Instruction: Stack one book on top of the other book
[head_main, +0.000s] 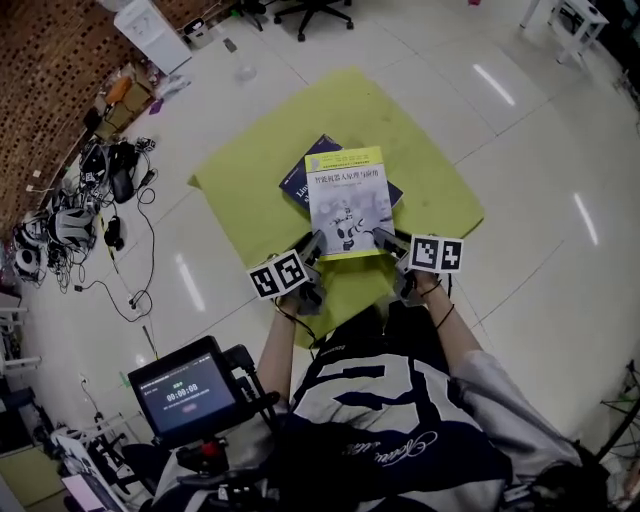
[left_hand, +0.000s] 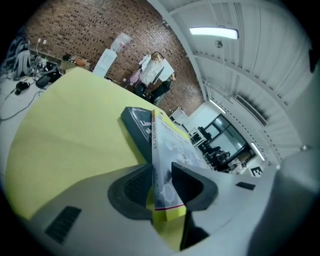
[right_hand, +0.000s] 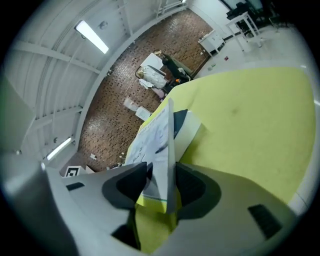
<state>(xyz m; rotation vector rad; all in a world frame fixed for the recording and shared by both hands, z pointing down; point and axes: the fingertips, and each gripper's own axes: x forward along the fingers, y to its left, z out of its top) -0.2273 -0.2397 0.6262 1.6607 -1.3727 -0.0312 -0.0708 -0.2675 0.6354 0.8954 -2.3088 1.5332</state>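
Setting: indoor robotics or data-collection lab, not a home. Evidence: wide glossy white floor (head_main: 530, 160) with a yellow-green mat (head_main: 260, 170) laid out as the work area; a heap of cables and gear (head_main: 90, 200) against a brick wall (head_main: 40, 60); office chair base (head_main: 315, 12); white table (head_main: 575, 15); timer screen (head_main: 185, 392) on the worn rig; ceiling strip lights (left_hand: 214, 33)

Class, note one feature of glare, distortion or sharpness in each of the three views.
Head view: white glare streaks on the glossy floor. Left gripper view: fisheye bows the brick wall, corners black. Right gripper view: same bowing; the yellow book looks slightly soft near the lens.
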